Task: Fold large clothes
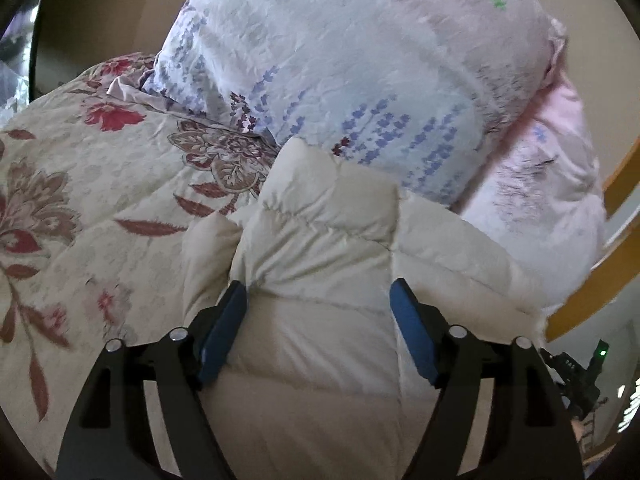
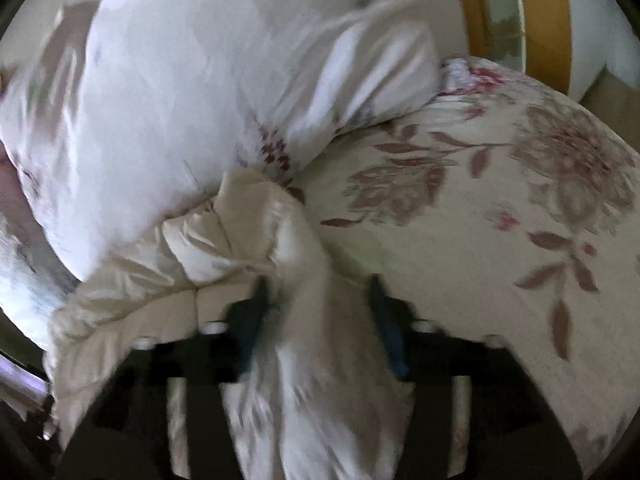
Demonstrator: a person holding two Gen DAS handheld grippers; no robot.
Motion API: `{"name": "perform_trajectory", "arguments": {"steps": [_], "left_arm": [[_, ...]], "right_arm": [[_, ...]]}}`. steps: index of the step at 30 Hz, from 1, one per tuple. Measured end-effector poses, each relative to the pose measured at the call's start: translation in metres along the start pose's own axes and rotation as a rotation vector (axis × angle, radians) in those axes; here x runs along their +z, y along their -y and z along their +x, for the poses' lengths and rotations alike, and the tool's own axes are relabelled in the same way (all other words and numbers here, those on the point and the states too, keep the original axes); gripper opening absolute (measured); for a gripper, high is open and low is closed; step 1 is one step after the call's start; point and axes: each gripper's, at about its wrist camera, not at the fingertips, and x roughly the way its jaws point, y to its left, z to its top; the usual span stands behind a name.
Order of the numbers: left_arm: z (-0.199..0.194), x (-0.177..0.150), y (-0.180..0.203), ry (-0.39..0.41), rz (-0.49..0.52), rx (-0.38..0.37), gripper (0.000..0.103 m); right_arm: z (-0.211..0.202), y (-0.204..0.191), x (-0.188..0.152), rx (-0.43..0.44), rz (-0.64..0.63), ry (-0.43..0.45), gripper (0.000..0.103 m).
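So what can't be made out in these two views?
- Jacket: the bottom edge and the left tongs cut it off in the left wrist view, so its whole shape is unclear.
- Right tongs: blurred and dark in the right wrist view; whether the pads press the cloth is unclear.
- Quilt: smeared by motion, so its print is unreadable there.
- Bed frame: cut off at the edge.

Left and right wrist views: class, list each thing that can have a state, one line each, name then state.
Cream quilted puffer jacket: bunched, lying on the bed.
Left claw: open, jacket between its fingers, not pinched.
Right claw: open, a jacket fold between its fingers.
White lavender-print duvet: heaped.
Cream red-flowered bedspread: spread flat.
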Motion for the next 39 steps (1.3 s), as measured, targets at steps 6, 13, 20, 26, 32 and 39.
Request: {"name": "perform_trajectory", "arguments": {"steps": [6,13,20,26,32,39], "left_arm": [[-0.039,-0.015,-0.023,-0.042,-0.064,-0.084,0.081],[-0.08,-0.053,-0.058,-0.067,-0.162,-0.126,0.081],[-0.097,-0.091,-0.082,-0.122,-0.299,-0.163,0.081],[-0.099,-0.117,-0.068,-0.146,-0.328,-0.245,0.081],[-0.09,-0.127,-0.051,-0.108,-0.393,-0.274,0.081],[-0.08,-0.126,-0.039,-0.039,-0.472,-0.239,0.081]], "right_arm": [[-0.043,0.037,-0.016,0.089,0.065,-0.061,0.067],[-0.085,0.081,-0.059,0.178,0.213,-0.147,0.072],[-0.079,0.096,-0.092,0.269,0.326,-0.261,0.073],[-0.07,0.08,-0.103,0.341,0.338,-0.274,0.074],[-0.058,0.066,-0.1,0.364,0.349,-0.213,0.069],[-0.05,0.067,-0.097,0.395,0.382,-0.173,0.062]]}}
